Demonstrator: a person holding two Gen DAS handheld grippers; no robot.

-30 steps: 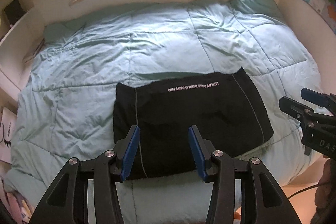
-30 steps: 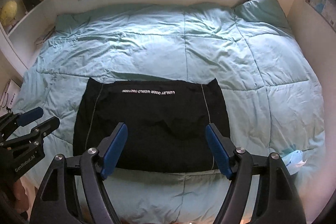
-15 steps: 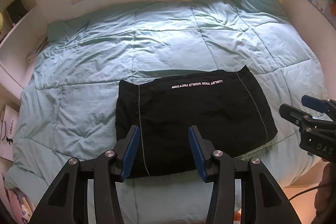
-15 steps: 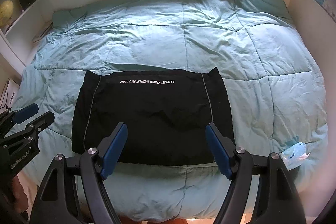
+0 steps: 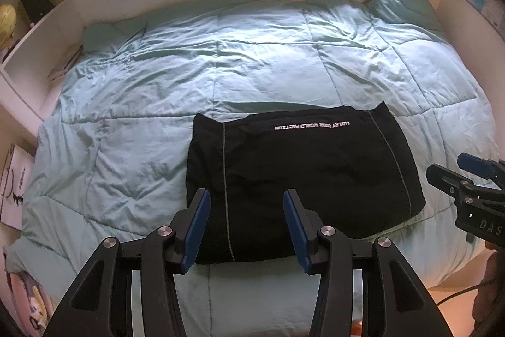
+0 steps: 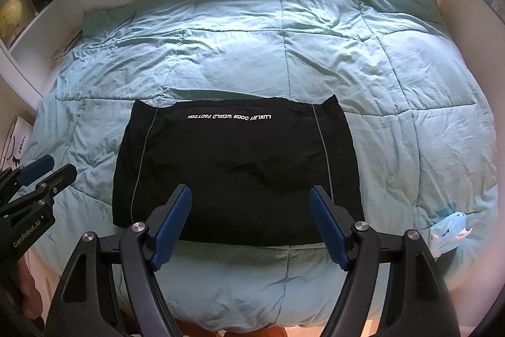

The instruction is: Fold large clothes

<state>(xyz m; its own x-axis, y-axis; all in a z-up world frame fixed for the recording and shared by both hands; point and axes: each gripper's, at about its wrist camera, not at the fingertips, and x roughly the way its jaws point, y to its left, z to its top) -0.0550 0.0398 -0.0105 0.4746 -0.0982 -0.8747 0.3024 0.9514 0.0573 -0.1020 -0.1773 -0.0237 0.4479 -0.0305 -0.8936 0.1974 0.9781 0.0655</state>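
Now the black garment (image 6: 236,169) lies folded in a flat rectangle on the near part of the bed, on the light blue quilt (image 6: 284,52). A line of white letters runs along its far edge. Both grippers hang above the near edge of the garment and hold nothing. The left gripper (image 5: 244,226) has its fingers apart; the right gripper (image 6: 251,223) has its fingers wide apart. A crumpled plastic bag (image 6: 449,229) lies at the near right side of the bed.

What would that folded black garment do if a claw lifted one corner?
The black garment would probably droop and unfold: it is soft, wrinkled cloth in loose layers. It looks light and unlikely to slide far on the rumpled teal quilt.
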